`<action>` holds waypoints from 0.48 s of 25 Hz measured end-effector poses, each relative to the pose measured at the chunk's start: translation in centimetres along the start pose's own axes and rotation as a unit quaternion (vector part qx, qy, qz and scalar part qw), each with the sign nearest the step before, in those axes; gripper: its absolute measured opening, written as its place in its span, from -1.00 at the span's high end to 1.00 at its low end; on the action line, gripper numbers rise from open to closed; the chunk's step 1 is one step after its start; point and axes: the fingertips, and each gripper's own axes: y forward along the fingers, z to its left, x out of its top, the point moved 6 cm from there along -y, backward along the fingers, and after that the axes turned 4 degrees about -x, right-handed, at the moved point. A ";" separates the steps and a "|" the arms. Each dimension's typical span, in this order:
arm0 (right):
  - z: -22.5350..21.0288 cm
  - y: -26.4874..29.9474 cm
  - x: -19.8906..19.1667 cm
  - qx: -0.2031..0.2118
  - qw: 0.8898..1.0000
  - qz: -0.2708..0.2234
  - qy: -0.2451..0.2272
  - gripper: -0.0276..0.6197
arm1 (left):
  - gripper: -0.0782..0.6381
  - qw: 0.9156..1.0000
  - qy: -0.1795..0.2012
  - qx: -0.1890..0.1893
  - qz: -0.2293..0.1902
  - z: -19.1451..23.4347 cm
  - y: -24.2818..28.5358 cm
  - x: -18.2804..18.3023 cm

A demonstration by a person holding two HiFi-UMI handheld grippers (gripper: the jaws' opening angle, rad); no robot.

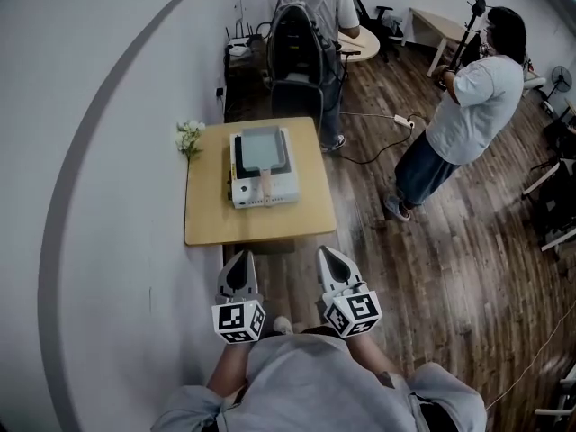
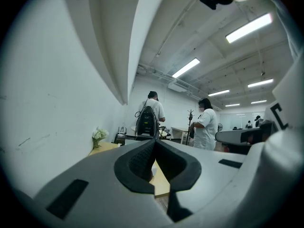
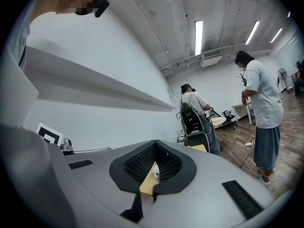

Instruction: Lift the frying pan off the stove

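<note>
- Head view shows a small wooden worktop (image 1: 205, 216) against a white wall, with the person standing back from its near edge.
- A white tabletop stove (image 1: 241, 190) sits about the middle of the worktop. The frying pan (image 1: 261, 146), rectangular and grey, rests on top of it, and its wooden handle (image 1: 266, 185) points toward the near edge.
- A small bunch of white flowers (image 1: 189, 137) stands at the far left corner.
- The left claw (image 1: 241, 257) and right claw (image 1: 325, 254) hang side by side short of the near edge, well apart from the pan. Each is pressed together and holds nothing.
- To do this step well, I judge that one claw should spread before it reaches the handle, come in level along its length, pinch it firmly, then raise the pan straight up so the stove does not shift.
- Writing: none can be read. Only black and white square markers show on the claw cubes, and no brand is legible on the stove or pan.
</note>
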 end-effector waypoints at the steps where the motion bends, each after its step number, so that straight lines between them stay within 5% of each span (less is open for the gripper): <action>1: 0.1 0.5 -0.1 -0.002 1.000 0.003 0.002 0.92 | 0.78 1.000 -0.001 0.001 0.003 0.5 0.2 0.0; 12: 0.3 5.5 -1.6 -0.004 0.999 0.032 0.008 0.92 | 0.78 0.999 -0.018 0.009 0.029 4.6 2.7 -1.1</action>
